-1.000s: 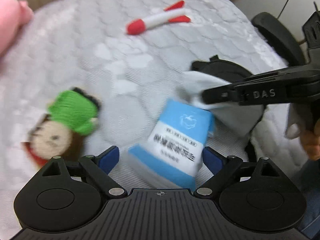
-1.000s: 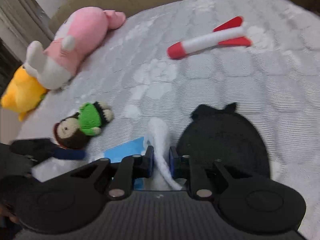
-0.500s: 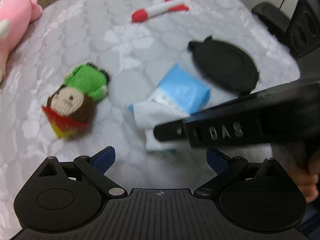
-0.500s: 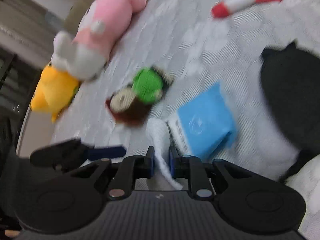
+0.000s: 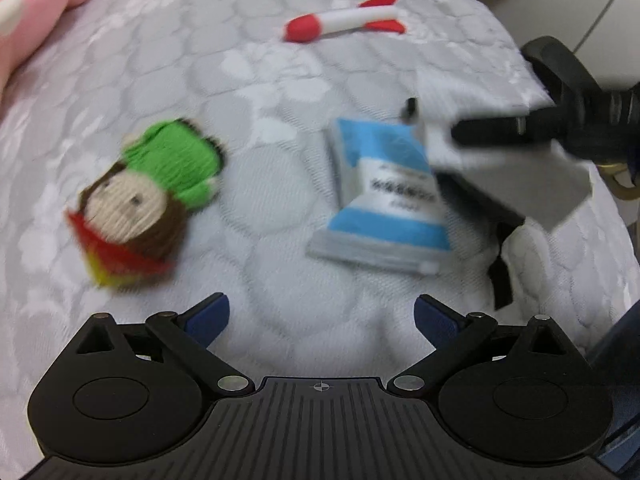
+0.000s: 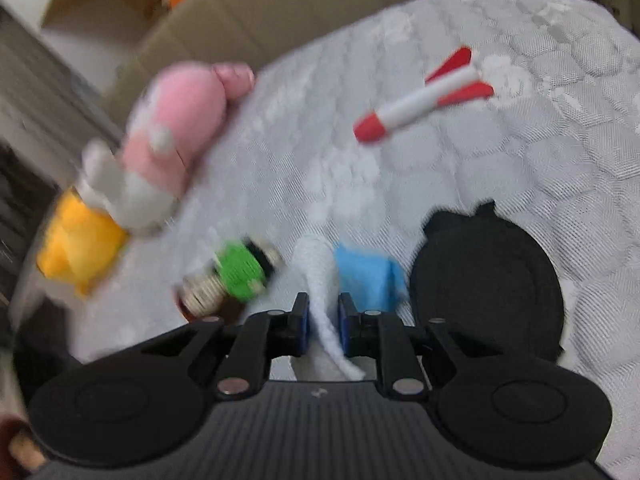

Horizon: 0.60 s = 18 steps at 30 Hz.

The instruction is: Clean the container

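A flat black container [image 6: 486, 276] lies on the quilted grey bed at the right; in the left wrist view only its edge [image 5: 498, 216] shows under the wipe. My right gripper [image 6: 322, 312] is shut on a white wipe [image 6: 320, 276], which also shows in the left wrist view [image 5: 516, 168], hanging above the container. A blue and white wipes pack [image 5: 386, 192] lies left of the container. My left gripper [image 5: 322, 316] is open and empty, low over the bed in front of the pack.
A crocheted doll with a green body [image 5: 144, 196] lies left of the pack. A red and white toy rocket [image 5: 344, 22] lies further back. A pink plush [image 6: 176, 120] and a yellow plush [image 6: 78, 240] lie at the far left. A cardboard box stands behind the bed.
My right gripper has swung back to the right with the wipe, from in front of the left camera to over the container. The left gripper has stayed open and shifted slightly.
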Each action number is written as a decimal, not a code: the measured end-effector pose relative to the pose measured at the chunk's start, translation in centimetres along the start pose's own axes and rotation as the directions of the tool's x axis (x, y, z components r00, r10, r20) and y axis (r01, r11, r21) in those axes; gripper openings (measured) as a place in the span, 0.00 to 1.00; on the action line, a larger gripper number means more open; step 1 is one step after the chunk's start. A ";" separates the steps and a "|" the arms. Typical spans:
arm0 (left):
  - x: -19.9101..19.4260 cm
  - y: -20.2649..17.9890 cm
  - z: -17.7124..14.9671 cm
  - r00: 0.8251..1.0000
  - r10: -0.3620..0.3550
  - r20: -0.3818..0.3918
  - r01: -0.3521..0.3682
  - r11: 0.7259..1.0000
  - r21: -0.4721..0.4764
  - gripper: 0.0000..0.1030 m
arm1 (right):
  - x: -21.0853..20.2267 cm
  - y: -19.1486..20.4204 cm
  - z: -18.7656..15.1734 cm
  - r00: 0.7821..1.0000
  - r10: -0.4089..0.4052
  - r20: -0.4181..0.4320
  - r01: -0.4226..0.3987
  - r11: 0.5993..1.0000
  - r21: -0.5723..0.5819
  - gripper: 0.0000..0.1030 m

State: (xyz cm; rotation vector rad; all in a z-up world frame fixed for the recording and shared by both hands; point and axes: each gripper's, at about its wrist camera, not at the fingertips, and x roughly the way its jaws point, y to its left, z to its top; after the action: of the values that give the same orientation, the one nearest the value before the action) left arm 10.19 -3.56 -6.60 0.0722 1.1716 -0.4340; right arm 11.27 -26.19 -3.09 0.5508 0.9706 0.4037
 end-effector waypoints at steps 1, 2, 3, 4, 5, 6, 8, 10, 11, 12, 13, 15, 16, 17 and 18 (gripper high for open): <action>0.4 -0.3 0.4 1.000 -0.018 0.005 0.017 1.000 0.005 0.98 | 0.3 -0.3 0.5 1.000 0.013 0.011 -0.014 1.000 0.019 0.17; 0.8 -0.6 0.7 0.999 -0.036 0.010 0.036 0.999 0.011 0.98 | 0.8 -0.5 0.8 1.000 0.015 0.018 -0.016 1.000 0.025 0.18; 1.2 -0.9 1.0 0.998 -0.059 0.015 0.059 0.998 0.022 0.98 | 1.5 -0.6 0.9 1.000 0.001 0.020 -0.001 1.000 0.013 0.19; 1.5 -1.2 1.2 0.996 -0.091 0.020 0.090 0.995 0.035 0.98 | 2.3 -0.6 0.9 1.000 -0.013 0.022 0.013 1.000 0.000 0.19; 1.9 -1.4 1.4 0.992 -0.128 0.023 0.127 0.991 0.041 0.98 | 3.0 -0.6 1.0 1.000 -0.022 0.016 0.023 1.000 -0.022 0.19; 2.3 -1.5 1.4 0.986 -0.166 0.016 0.165 0.986 0.039 0.98 | 3.6 -0.4 1.0 1.000 -0.025 0.001 0.025 0.998 -0.054 0.19; 3.1 -1.6 1.5 0.971 -0.240 -0.008 0.240 0.970 0.025 0.98 | 4.2 -0.3 0.8 0.999 -0.034 -0.031 0.031 0.993 -0.114 0.31; 3.7 -1.6 1.3 0.955 -0.295 -0.038 0.296 0.955 0.016 0.98 | 4.6 -0.4 0.3 0.997 -0.047 -0.063 0.037 0.989 -0.141 0.46; 4.0 -1.6 1.2 0.950 -0.308 -0.052 0.309 0.951 0.017 0.98 | 4.7 -0.5 0.1 0.996 -0.052 -0.072 0.041 0.988 -0.149 0.46; 4.0 -1.6 1.2 0.951 -0.303 -0.060 0.305 0.952 0.021 0.98 | 4.7 -0.5 -0.2 0.996 -0.055 -0.075 0.042 0.987 -0.157 0.46; 4.0 -1.7 1.1 0.954 -0.293 -0.067 0.295 0.955 0.027 0.98 | 4.7 -0.5 -0.4 0.995 -0.058 -0.077 0.044 0.985 -0.164 0.46; 3.4 -1.4 1.2 0.967 -0.245 -0.068 0.248 0.968 0.035 0.98 | 4.5 -0.1 -0.6 0.996 -0.055 -0.072 0.041 0.982 -0.183 0.46; 2.7 -1.1 1.2 0.975 -0.214 -0.061 0.216 0.976 0.037 0.98 | 4.3 0.2 -0.7 0.996 -0.051 -0.067 0.037 0.981 -0.193 0.47; 1.7 -0.5 1.2 0.983 -0.178 -0.047 0.179 0.983 0.033 0.98 | 4.1 0.5 -0.8 0.997 -0.036 -0.062 0.023 0.980 -0.199 0.47; 0.4 0.2 1.0 0.989 -0.145 -0.017 0.145 0.989 0.031 0.98 | 3.7 0.8 -0.9 0.998 -0.006 -0.060 -0.007 0.979 -0.203 0.49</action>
State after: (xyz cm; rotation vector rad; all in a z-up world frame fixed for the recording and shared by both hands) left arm 11.26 -3.81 -6.57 0.0178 1.1887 -0.5818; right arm 12.28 -23.30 -5.48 0.3549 0.9740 0.5161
